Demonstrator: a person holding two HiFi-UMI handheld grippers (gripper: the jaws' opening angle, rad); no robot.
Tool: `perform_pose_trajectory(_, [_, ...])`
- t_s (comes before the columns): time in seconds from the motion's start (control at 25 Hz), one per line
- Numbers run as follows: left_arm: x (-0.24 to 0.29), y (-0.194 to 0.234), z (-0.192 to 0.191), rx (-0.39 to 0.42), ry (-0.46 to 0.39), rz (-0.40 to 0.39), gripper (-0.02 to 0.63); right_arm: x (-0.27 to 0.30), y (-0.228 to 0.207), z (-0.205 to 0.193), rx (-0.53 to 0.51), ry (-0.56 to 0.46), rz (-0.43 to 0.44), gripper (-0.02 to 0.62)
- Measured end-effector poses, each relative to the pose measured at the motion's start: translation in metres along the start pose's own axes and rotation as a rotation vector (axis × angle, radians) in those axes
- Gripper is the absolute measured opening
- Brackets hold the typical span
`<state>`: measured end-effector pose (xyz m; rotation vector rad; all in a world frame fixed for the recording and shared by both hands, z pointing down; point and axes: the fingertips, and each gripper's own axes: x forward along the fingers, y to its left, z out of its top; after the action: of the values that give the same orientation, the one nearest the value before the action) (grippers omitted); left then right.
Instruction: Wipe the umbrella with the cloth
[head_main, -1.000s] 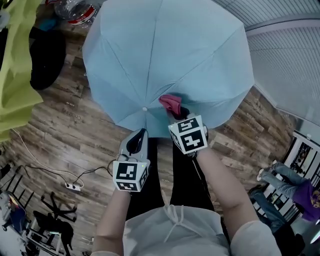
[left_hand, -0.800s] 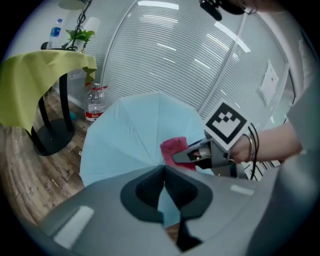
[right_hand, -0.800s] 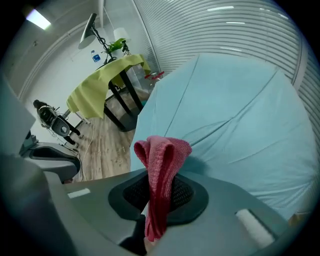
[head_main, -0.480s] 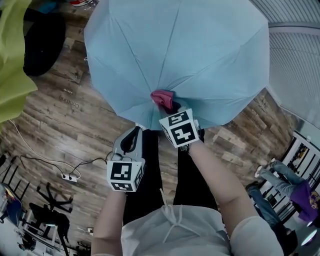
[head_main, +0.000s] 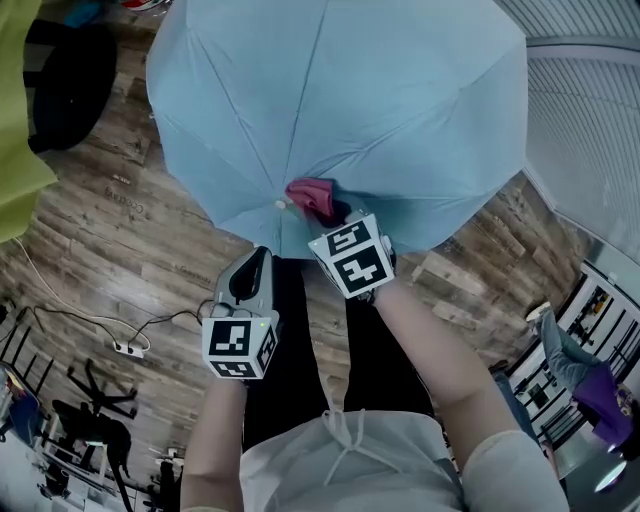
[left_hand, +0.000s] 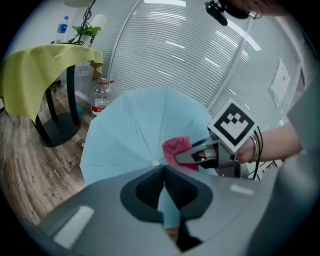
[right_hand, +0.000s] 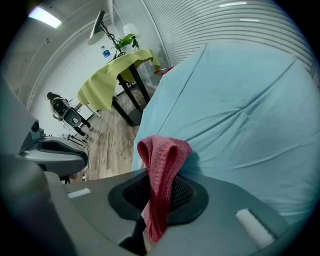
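My right gripper (head_main: 338, 218) is clamped on the pink cloth (head_main: 312, 196), pressing it onto the open umbrella (head_main: 340, 100) near its rim. My left gripper (head_main: 258, 265) pinches the umbrella's edge, jaws closed.

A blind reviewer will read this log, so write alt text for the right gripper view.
The right gripper holds a folded pink cloth clamped between its jaws, up against the light blue umbrella canopy that fills the right of the view. Behind at left, a table draped in yellow-green fabric stands on a wooden floor.
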<state>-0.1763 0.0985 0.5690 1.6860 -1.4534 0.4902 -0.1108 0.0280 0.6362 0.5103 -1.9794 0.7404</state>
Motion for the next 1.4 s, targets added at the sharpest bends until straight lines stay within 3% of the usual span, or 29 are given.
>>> perform_pose_trajectory(0.52, [0.038, -0.078, 0.014, -0.002, 0.015, -0.026, 0.006, -0.059, -0.080, -0.017, 0.038, -0.045, -0.031, 0.061])
perform_pose_trajectory(1.08, [0.093, -0.193, 0.046, 0.075, 0.039, -0.086, 0.006, -0.145, -0.198, -0.028, 0.109, -0.131, -0.091, 0.063])
perform_pose_trajectory(1.4, [0.123, -0.237, 0.073, 0.096, 0.038, -0.083, 0.006, -0.180, -0.250, -0.025, 0.039, -0.135, -0.061, 0.063])
